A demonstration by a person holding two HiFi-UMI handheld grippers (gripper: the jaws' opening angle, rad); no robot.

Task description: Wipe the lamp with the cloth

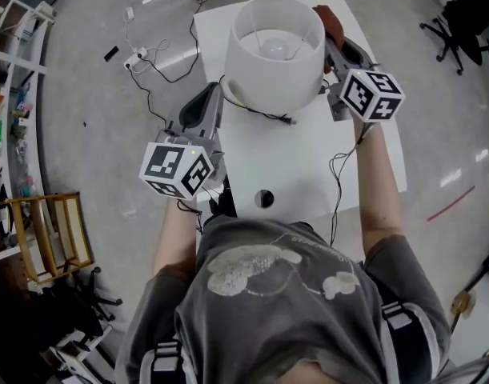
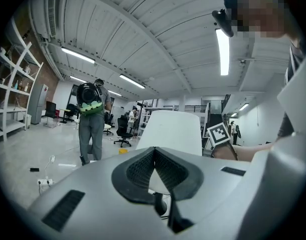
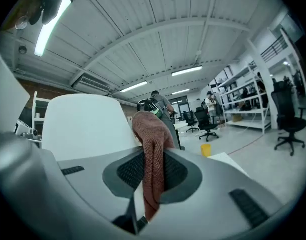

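Observation:
A lamp with a white drum shade (image 1: 276, 50) stands at the far end of the white table (image 1: 308, 162). My right gripper (image 1: 333, 45) is against the shade's right side, shut on a reddish-brown cloth (image 1: 324, 16). In the right gripper view the cloth (image 3: 151, 154) hangs out between the jaws beside the shade (image 3: 82, 124). Low by the shade's left side, my left gripper (image 1: 215, 96) is shut with nothing in it. The left gripper view has the shade (image 2: 175, 131) straight ahead of the closed jaws.
The lamp's black cable (image 1: 264, 115) trails over the table, and another cable (image 1: 340, 166) runs down from the right gripper. A round black hole (image 1: 263, 198) marks the table's near part. Power strip and wires (image 1: 140, 54) lie on the floor; a wooden rack (image 1: 52, 234) stands left.

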